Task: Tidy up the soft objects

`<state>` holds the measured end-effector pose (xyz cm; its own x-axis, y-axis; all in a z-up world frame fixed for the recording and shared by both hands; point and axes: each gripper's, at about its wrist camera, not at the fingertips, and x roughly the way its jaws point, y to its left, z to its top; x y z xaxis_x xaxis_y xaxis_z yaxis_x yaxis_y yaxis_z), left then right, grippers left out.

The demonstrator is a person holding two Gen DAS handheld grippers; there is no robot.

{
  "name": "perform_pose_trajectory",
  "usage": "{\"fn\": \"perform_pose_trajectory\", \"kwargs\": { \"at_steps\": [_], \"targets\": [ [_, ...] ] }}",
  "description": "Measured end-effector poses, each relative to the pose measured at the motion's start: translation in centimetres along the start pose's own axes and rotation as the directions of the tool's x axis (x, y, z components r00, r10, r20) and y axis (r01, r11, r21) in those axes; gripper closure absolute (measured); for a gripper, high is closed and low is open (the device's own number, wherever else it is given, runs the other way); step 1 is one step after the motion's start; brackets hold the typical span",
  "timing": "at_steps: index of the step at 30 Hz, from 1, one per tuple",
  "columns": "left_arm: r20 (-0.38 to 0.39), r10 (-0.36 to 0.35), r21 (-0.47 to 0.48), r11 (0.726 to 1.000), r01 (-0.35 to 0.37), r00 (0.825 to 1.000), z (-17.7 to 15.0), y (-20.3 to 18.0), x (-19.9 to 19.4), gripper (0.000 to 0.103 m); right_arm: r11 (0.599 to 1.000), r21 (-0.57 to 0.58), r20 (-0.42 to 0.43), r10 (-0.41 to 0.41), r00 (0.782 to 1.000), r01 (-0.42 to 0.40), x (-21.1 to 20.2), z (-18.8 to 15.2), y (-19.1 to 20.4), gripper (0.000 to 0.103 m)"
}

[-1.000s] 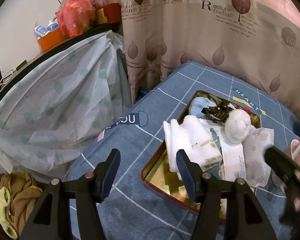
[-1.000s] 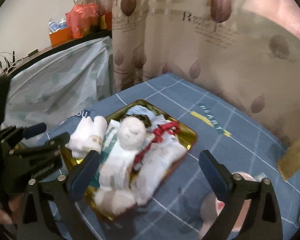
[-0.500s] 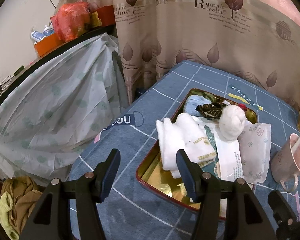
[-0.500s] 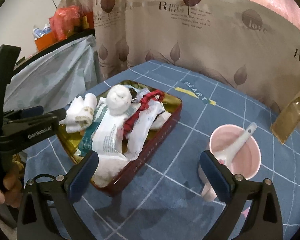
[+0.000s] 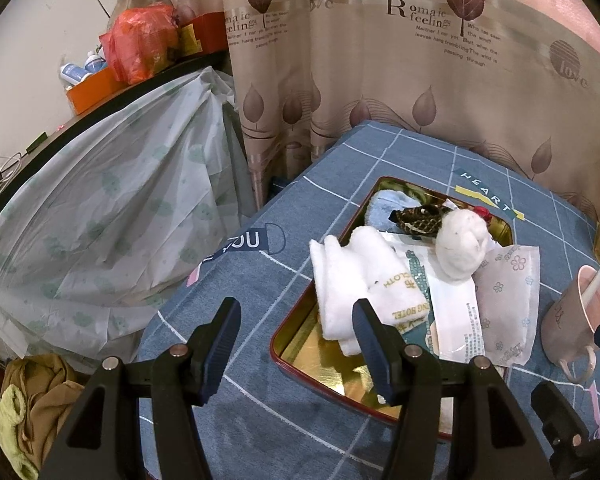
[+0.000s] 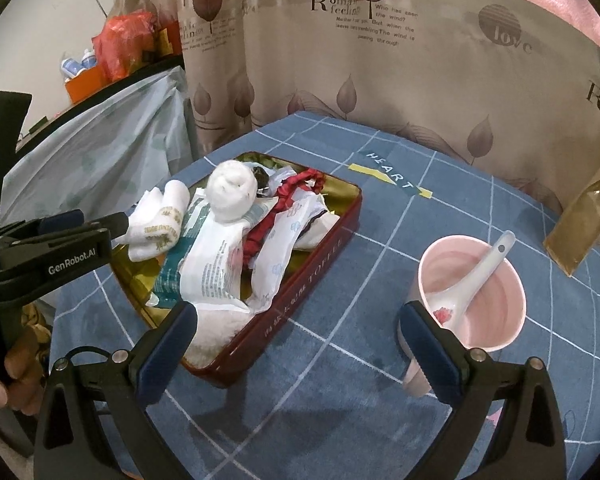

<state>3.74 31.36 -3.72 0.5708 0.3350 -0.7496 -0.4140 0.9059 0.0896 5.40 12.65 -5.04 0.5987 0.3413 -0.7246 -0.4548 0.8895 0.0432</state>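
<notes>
A red tin tray [image 6: 300,284] with a gold inside [image 5: 320,352] sits on the blue checked table. It holds a folded white hotel towel [image 5: 356,276] [image 6: 160,220], a white rolled ball of cloth [image 5: 462,246] [image 6: 232,190], plastic-wrapped packets [image 5: 504,300] [image 6: 216,264], a red frilly band [image 6: 288,200] and a dark patterned piece [image 5: 418,216]. My left gripper [image 5: 296,340] is open and empty, just before the tray's near-left corner; it shows at the left of the right wrist view [image 6: 100,224]. My right gripper [image 6: 300,336] is open and empty above the table between tray and mug.
A pink mug [image 6: 476,292] with a white spoon [image 6: 480,268] stands right of the tray, also in the left wrist view [image 5: 580,312]. A brown packet [image 6: 580,224] leans at the far right. A curtain hangs behind the table. A plastic-covered heap [image 5: 100,208] lies left.
My right gripper has pulled back and to the right, away from over the tray, bringing the mug into its view. My left gripper has barely moved. Both stay open.
</notes>
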Motion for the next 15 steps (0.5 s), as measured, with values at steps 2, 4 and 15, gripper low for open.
{"fn": "perform_pose_trajectory", "kwargs": {
  "at_steps": [2,4,15],
  "targets": [
    [0.0,-0.001,-0.001,1.0,0.001,1.0,0.0,0.01,-0.01,0.044,1.0,0.003,-0.013,0.011,1.0,-0.011,0.19,-0.05,0.02,0.002],
    [0.002,-0.001,0.0,1.0,0.001,1.0,0.01,-0.01,-0.02,0.044,1.0,0.01,-0.019,0.017,1.0,-0.017,0.3,-0.15,0.0,0.002],
    [0.002,-0.001,0.0,1.0,0.001,1.0,0.02,-0.06,-0.04,0.044,1.0,0.003,-0.017,0.013,1.0,-0.013,0.24,-0.14,0.11,0.002]
  ]
}}
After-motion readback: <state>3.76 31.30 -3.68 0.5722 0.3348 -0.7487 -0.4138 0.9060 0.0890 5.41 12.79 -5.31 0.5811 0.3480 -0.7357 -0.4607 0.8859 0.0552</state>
